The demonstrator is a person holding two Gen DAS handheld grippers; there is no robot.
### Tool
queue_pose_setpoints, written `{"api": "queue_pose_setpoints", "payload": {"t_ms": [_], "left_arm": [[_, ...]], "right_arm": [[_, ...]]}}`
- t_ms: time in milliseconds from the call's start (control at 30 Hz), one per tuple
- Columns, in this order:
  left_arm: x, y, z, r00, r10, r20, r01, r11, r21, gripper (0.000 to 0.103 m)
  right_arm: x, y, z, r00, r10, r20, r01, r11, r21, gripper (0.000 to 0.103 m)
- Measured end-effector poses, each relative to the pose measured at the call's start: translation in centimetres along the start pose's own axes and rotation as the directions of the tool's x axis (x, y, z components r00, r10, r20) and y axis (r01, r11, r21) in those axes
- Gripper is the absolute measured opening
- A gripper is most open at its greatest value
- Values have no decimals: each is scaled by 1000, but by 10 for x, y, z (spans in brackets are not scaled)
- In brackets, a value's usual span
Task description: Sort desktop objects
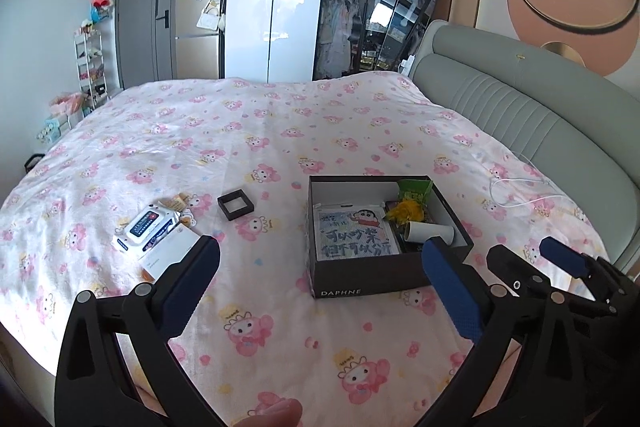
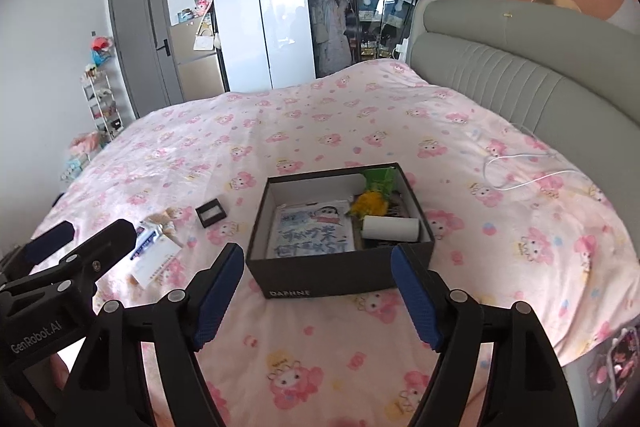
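Sorting is judged partly done: a cartoon card, paper roll and yellow flower are seen inside the DAPHNE shoebox (image 1: pixel 384 269); at its nine o'clock, a wet-wipes pack (image 1: pixel 146 229) and small black frame (image 1: pixel 236 204) remain outside. Left gripper (image 1: pixel 320 287) and right gripper (image 2: pixel 318 297) are held wide, empty.

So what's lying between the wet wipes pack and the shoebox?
Just the small black frame, farther back between wipes pack and shoebox; otherwise bare bedsheet. Left wrist view.
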State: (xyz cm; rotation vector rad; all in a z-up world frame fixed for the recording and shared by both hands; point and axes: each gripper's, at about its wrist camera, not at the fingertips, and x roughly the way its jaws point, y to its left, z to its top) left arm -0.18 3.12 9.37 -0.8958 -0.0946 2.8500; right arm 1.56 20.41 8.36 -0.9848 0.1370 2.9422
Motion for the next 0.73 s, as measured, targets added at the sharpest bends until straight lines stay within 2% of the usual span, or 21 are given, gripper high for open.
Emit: {"api": "queue_pose_setpoints", "payload": {"t_ms": [300,733], "left_arm": [[1,1,-9,1000,21,-8,-21,1000,6,102],[7,4,-14,1000,5,-28,-5,1000,-10,102]], "right_arm": [[1,-1,-11,1000,-1,-13,1,1000,2,74],[6,0,-15,1000,-9,-28,9,1000,-4,74]]}}
